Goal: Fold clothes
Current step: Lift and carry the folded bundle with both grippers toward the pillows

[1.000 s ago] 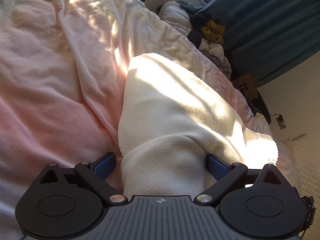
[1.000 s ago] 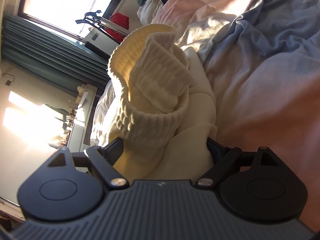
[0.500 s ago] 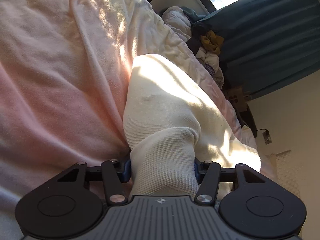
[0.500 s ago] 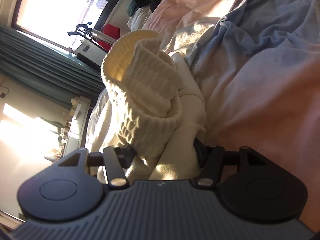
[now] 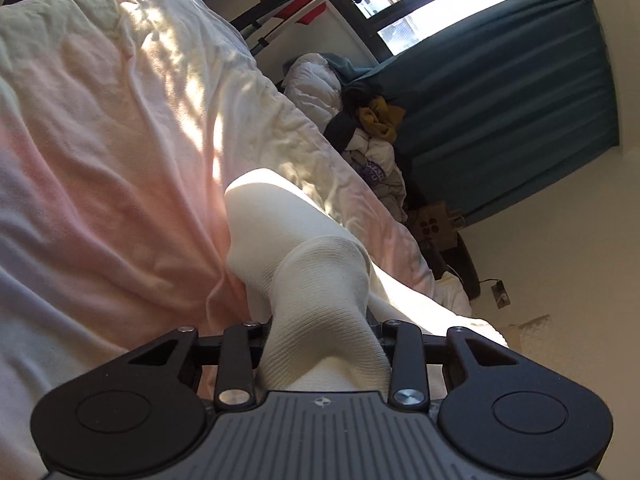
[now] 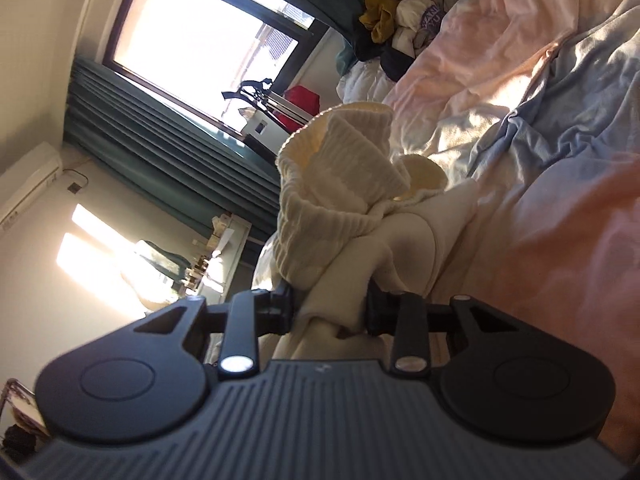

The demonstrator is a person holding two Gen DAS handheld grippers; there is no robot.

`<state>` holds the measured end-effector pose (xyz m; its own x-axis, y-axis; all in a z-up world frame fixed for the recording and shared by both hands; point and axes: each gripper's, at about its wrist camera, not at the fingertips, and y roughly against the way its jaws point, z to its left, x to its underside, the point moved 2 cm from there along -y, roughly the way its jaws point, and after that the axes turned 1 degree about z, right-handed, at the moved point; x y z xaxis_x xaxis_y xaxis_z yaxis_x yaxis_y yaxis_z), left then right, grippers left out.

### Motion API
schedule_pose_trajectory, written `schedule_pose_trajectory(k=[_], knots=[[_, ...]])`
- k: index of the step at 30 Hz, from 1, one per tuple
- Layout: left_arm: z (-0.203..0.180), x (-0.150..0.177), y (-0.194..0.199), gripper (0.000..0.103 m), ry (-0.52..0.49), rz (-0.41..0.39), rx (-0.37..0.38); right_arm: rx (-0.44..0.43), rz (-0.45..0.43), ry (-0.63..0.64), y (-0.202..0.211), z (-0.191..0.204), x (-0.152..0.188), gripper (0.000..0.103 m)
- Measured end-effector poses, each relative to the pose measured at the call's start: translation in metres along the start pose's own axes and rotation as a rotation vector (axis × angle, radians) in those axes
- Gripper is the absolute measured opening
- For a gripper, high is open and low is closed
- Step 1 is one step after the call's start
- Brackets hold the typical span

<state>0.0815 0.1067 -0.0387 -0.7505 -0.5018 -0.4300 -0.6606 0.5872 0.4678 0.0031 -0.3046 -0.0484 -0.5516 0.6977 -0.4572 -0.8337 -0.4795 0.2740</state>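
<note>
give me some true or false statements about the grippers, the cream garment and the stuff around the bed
1. The left gripper has cream knit fabric between its jaws. True; the jaws are closing on the cream ribbed knit garment.
2. The right gripper is empty. False; it pinches bunched cream fabric next to the garment's ribbed cuff, and its jaws are closing.
3. The curtains are red. False; the pleated window curtain is dark teal.
4. The garment lies over pale pink rumpled bedding. True.
5. A heap of clothes with a mustard-yellow piece sits at the far end of the bed. True.
6. The window shows night outside. False; the bright window lets in daylight.
</note>
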Motion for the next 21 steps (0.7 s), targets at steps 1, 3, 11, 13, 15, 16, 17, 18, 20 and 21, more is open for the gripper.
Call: schedule_pose_trajectory(k=[1,3,11,13,15,16,17,18,20,21], knots=[[-0.007,0.004,0.005,0.036,-0.004,0.001,0.007,-0.003,-0.009,-0.005,0.009,0.000,0.000,0.036],[-0.025,0.013,0.007,0.036,-0.028,0.003,0.027,-0.016,-0.034,-0.006,0.031,0.002,-0.002,0.036],[-0.127,0.062,-0.024,0.036,-0.114,0.075,0.173,-0.028,-0.212,-0.008,0.141,-0.005,-0.034,0.035],[-0.160,0.076,-0.045,0.036,-0.141,0.105,0.219,-0.019,-0.269,-0.006,0.175,-0.010,-0.046,0.035],[-0.199,0.099,-0.068,0.036,-0.177,0.147,0.260,-0.002,-0.330,-0.007,0.211,-0.017,-0.057,0.035],[-0.219,0.111,-0.080,0.036,-0.196,0.168,0.280,0.009,-0.362,-0.008,0.229,-0.021,-0.062,0.035],[-0.239,0.123,-0.092,0.036,-0.214,0.190,0.301,0.020,-0.395,-0.009,0.248,-0.026,-0.067,0.035],[-0.258,0.135,-0.105,0.036,-0.232,0.212,0.320,0.031,-0.427,-0.013,0.265,-0.031,-0.072,0.035],[-0.294,0.165,-0.132,0.036,-0.271,0.264,0.355,0.056,-0.498,-0.027,0.302,-0.045,-0.079,0.035],[-0.312,0.180,-0.144,0.036,-0.290,0.290,0.371,0.070,-0.532,-0.036,0.321,-0.053,-0.083,0.035]])
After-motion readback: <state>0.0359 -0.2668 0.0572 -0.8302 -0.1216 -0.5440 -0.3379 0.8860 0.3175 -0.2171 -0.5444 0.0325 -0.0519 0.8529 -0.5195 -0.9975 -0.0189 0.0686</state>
